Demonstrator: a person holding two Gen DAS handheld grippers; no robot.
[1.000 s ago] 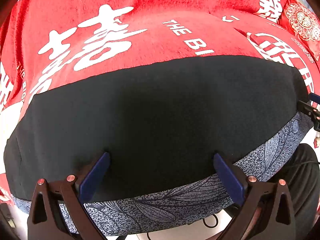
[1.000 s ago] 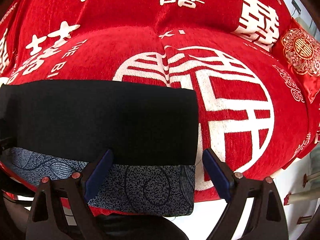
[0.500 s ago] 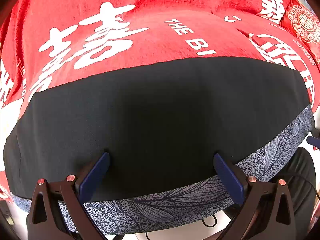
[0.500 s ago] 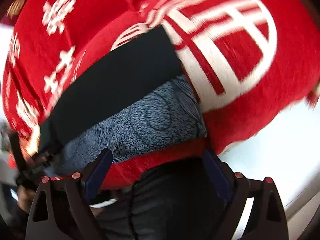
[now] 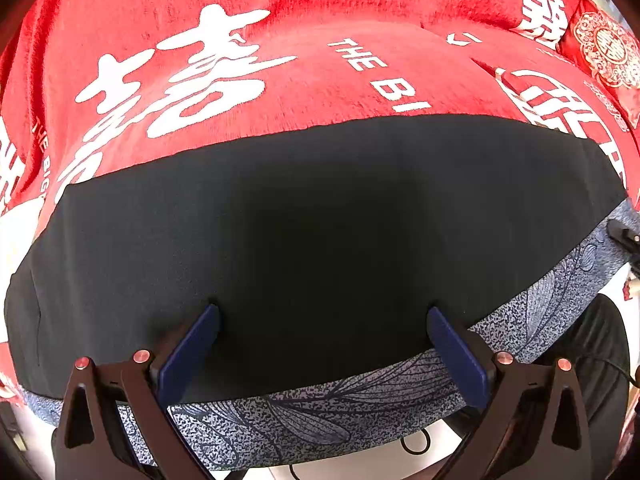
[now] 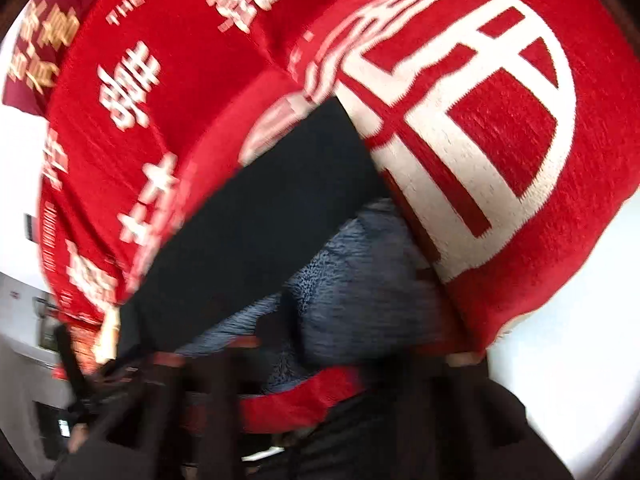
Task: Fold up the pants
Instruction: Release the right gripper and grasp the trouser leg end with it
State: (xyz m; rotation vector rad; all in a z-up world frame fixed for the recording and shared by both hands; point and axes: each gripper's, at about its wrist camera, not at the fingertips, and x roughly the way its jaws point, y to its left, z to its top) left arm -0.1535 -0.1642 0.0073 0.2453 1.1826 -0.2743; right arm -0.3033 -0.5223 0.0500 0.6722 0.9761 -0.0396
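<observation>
The black fabric pants with a grey-blue leaf-print band (image 5: 320, 240) lie flat across the middle of the left wrist view, on a red plush cover with white characters and lettering (image 5: 240, 60) that fills the upper half of the frame. The patterned band runs along the lower edge of the garment, from the lower left to the right edge. The left gripper (image 5: 322, 344) sits at the bottom centre with its two blue-padded fingers (image 5: 188, 352) spread wide; the black fabric shows between them and nothing is clamped. In the right wrist view, which is tilted and heavily motion-blurred, the pants (image 6: 272, 216) run diagonally from the centre toward the lower left, with the patterned band toward the lower centre and the red cover (image 6: 500, 140) across the top and right. The right gripper (image 6: 312, 396) appears only as dark smeared shapes along the bottom; its finger opening cannot be told.
</observation>
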